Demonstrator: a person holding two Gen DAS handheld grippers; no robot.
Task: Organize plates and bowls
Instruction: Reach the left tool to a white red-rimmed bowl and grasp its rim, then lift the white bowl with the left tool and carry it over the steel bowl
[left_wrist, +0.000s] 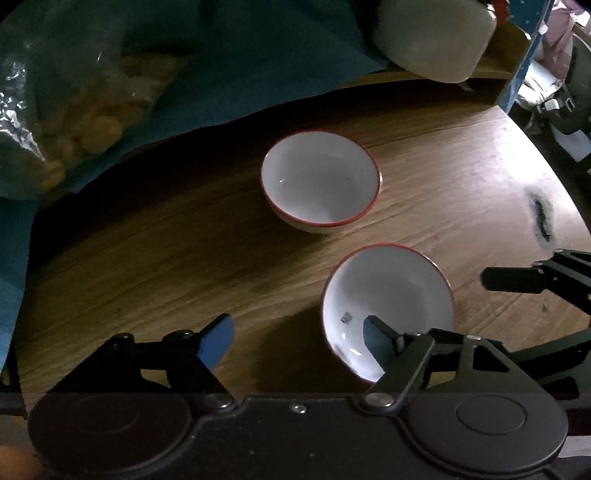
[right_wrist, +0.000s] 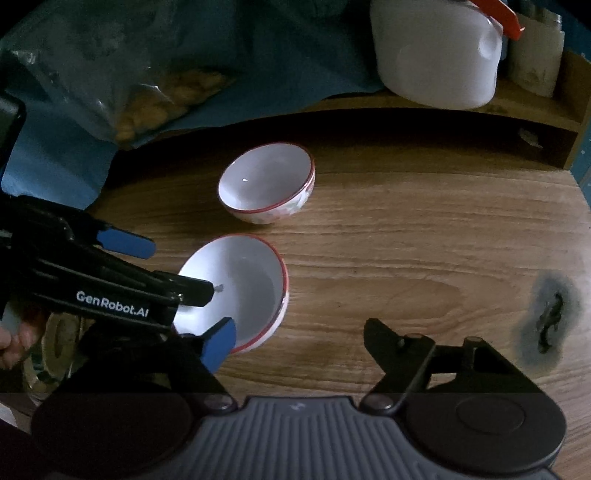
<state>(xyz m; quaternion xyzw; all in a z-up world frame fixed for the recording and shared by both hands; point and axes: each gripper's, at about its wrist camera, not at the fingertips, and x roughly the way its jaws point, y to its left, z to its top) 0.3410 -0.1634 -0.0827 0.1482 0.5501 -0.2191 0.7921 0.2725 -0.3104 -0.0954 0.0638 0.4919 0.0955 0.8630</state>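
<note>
Both sets of fingers stand released; left gripper (left_wrist: 299, 332) straddles near bowl's (left_wrist: 391, 295) rim; right gripper (right_wrist: 300, 338) beside it.

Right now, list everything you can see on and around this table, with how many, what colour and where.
White ceramic bowls with red rims: two, upright on the table, near bowl and far bowl, apart.
Round wooden table: one, brown, with a dark burn mark near its right edge.
Blue cloth: one, draped behind the table.
Clear plastic bag of yellowish food: one, on the cloth.
White plastic jug with a red cap: one, on a wooden shelf behind.
Left gripper: black, blue pads, one finger inside the near bowl, open.
Right gripper: black, one finger at the near bowl's rim, open.
</note>
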